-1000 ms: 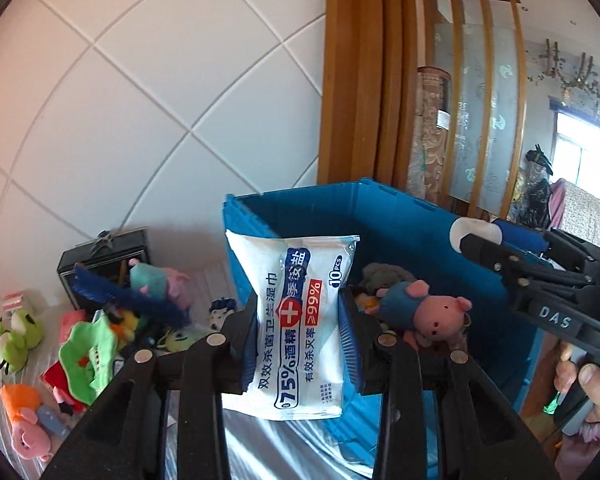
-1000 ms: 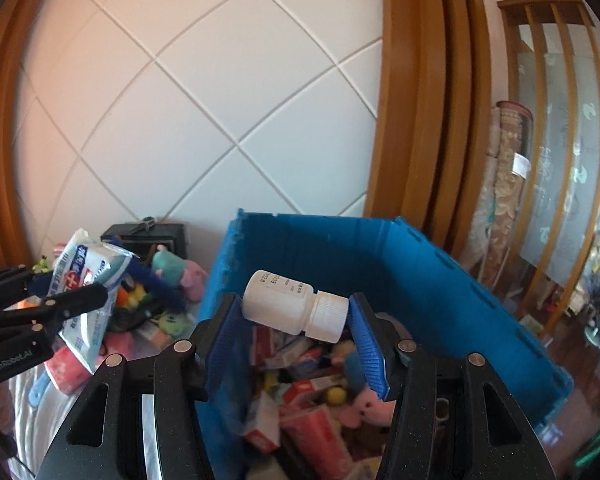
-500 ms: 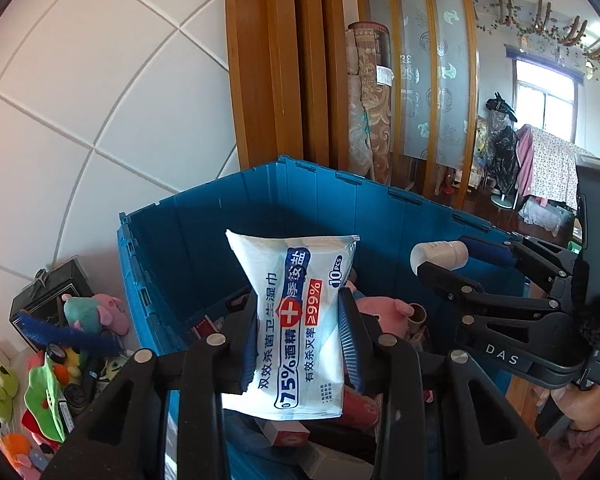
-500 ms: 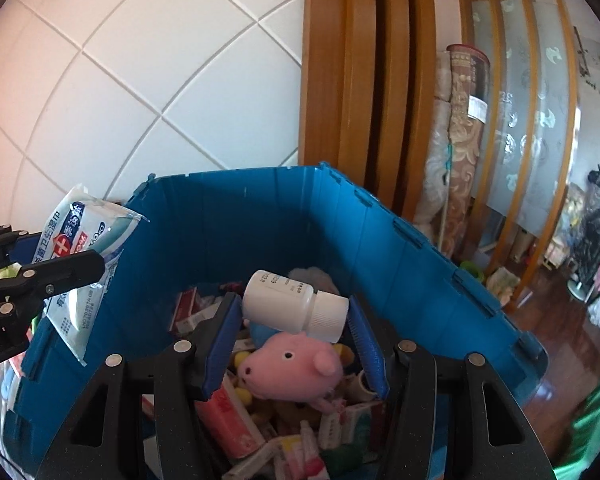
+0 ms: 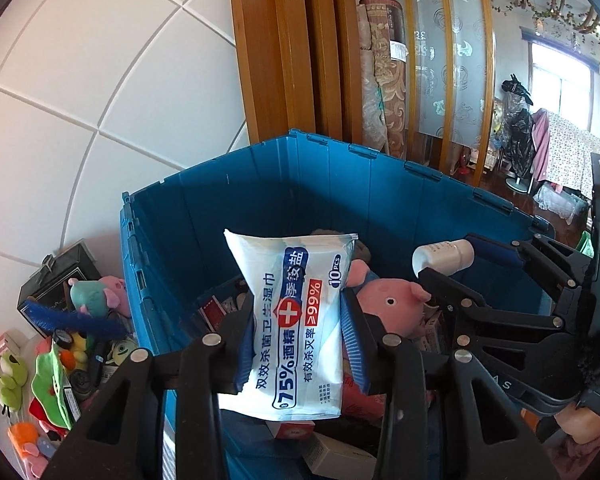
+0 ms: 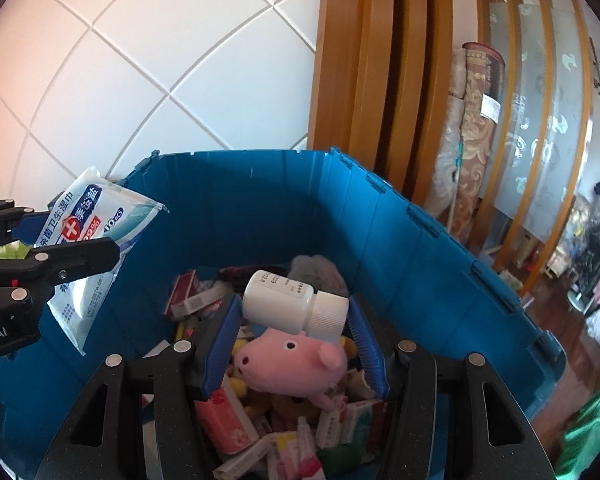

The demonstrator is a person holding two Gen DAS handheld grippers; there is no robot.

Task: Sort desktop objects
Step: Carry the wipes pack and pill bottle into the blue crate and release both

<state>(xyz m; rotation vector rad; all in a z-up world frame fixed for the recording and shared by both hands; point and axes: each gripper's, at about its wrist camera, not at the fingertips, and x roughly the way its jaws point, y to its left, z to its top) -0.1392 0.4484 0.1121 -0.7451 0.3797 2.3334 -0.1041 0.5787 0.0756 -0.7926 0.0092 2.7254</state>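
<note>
Both loads hang directly above the blue crate: left gripper, jaws opening, pads around the wipes pack; right gripper clamps the pill bottle crosswise.

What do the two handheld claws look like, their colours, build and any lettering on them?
Both are black plastic linkage frames with silver rivets and ribbed blue pads. The left claw shows pale lettering ending "bot.AI" on its body in the right wrist view. The right claw carries pale lettering, partly hidden, on its side in the left wrist view. No cables or sleeves are visible.
</note>
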